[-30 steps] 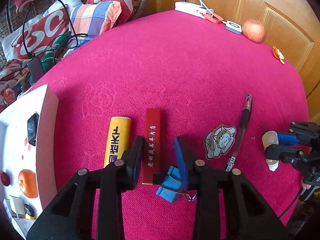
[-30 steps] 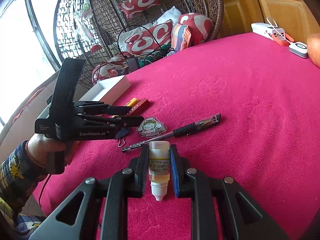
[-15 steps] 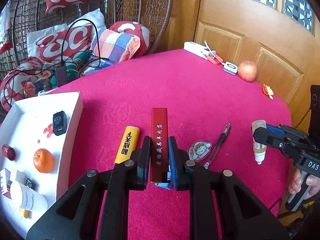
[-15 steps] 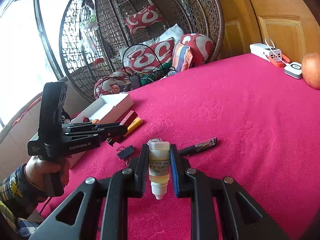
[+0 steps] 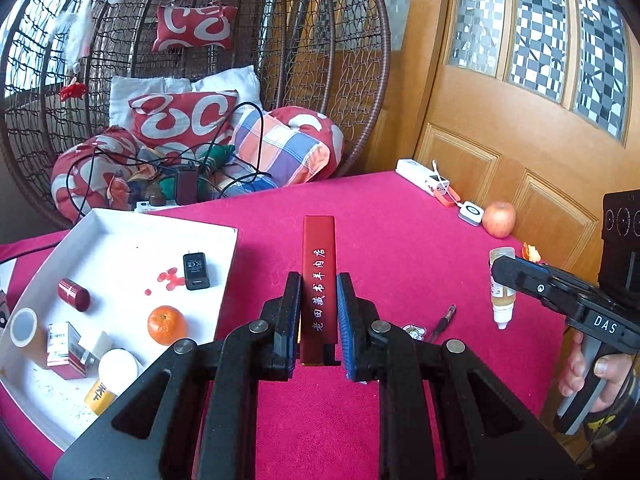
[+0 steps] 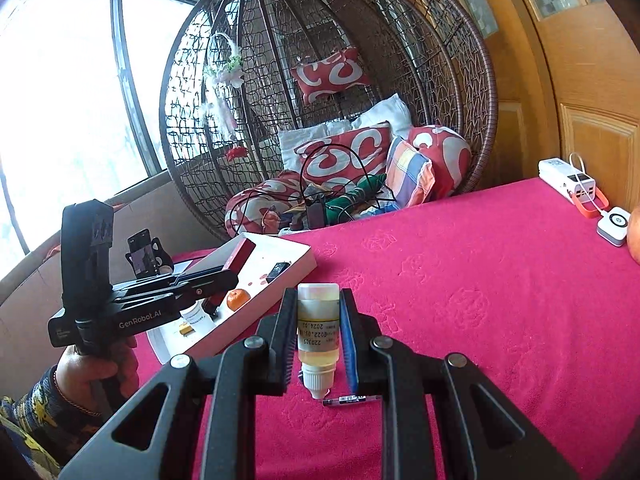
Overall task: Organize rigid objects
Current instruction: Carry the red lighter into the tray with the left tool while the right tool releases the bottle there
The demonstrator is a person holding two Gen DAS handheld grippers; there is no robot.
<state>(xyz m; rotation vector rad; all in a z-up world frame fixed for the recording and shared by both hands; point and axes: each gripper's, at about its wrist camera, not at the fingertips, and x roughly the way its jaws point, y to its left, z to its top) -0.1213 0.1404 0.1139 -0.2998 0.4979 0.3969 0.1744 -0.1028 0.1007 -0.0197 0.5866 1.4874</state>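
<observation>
1. Left wrist view, held item: left gripper (image 5: 318,318) has its jaws closed narrow on a long red box (image 5: 319,276) with white characters, lifted clear of the pink tablecloth (image 5: 400,248)

2. Left wrist view, already sorted: white tray (image 5: 224,264) at the left holds a black charger (image 5: 196,271), a dark red cylinder (image 5: 74,294), an orange (image 5: 167,325), a tape roll (image 5: 24,326), a small red-and-white carton (image 5: 66,350), a white-capped bottle (image 5: 112,376)

3. Left wrist view, still loose on the cloth: a pen (image 5: 443,322) and a cartoon sticker (image 5: 412,331), both just past the right finger; at the far edge a white power strip (image 5: 420,174), a small white device (image 5: 471,213), an apple (image 5: 498,219); whether those far items count as task items cannot be told

4. Left wrist view, other hand: right gripper (image 5: 506,280) at the right edge clamps a small dropper bottle (image 5: 502,288) above the cloth

5. Right wrist view, held item: right gripper (image 6: 318,336) pinches the dropper bottle (image 6: 318,336) by its body, cap toward the camera, yellowish liquid inside

6. Right wrist view, destination: left gripper (image 6: 224,274) carries the red box (image 6: 240,254) over the tray (image 6: 256,312); the pen (image 6: 348,400) lies below the bottle cap

7. Progress, judged: roughly midway; six pieces in, two in transit, pen and sticker at least remaining
</observation>
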